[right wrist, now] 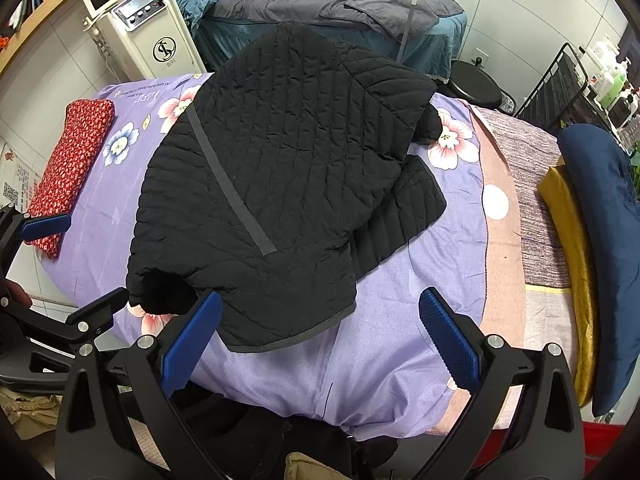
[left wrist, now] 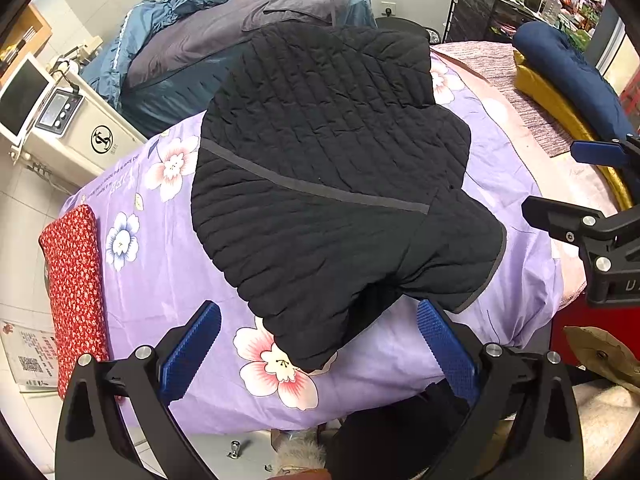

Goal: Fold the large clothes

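A black quilted jacket (left wrist: 328,168) lies partly folded on a purple floral sheet (left wrist: 160,248); it also shows in the right wrist view (right wrist: 280,184). A grey strip runs across it. One sleeve end (left wrist: 308,340) points toward the near edge. My left gripper (left wrist: 320,344) is open and empty, its blue pads either side of that sleeve end, a little above it. My right gripper (right wrist: 320,332) is open and empty over the jacket's near hem (right wrist: 288,340). The right gripper shows at the right edge of the left wrist view (left wrist: 560,184).
A red patterned cloth (left wrist: 76,280) lies at the sheet's left edge. A navy cushion (right wrist: 600,232) and gold cloth (right wrist: 568,240) lie at the right. A white machine (right wrist: 136,24), another bed (right wrist: 320,8) and a black rack (left wrist: 472,8) stand behind. Clothes lie on the floor below.
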The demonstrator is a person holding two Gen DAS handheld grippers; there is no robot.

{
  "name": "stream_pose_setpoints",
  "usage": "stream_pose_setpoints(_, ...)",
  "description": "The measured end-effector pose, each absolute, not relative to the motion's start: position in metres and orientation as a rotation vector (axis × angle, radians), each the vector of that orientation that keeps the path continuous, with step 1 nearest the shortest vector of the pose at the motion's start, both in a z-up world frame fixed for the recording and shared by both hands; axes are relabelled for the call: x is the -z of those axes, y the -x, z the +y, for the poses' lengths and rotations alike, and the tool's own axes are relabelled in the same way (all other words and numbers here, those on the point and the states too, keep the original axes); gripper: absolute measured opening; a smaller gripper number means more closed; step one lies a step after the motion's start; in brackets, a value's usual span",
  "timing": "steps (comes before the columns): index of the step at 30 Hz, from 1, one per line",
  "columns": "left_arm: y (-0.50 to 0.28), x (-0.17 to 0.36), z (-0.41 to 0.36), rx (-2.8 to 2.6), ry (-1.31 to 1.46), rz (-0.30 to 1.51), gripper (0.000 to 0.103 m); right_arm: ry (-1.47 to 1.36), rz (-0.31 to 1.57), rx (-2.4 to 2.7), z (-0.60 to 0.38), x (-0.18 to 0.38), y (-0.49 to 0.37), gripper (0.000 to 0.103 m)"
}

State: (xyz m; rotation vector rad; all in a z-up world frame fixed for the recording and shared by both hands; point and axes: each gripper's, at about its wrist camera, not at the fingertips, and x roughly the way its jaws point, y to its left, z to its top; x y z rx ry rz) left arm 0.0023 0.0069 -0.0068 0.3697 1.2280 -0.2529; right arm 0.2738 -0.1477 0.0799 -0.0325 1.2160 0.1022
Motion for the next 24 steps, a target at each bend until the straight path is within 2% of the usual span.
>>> stream_pose_setpoints(24, -0.0016, 0.0084, 0.0092, 0.250, -0.367, 1.238, 0.097, 0.038, 1.219, -0.101, -0.1457, -0.0800, -0.2725, 0.097)
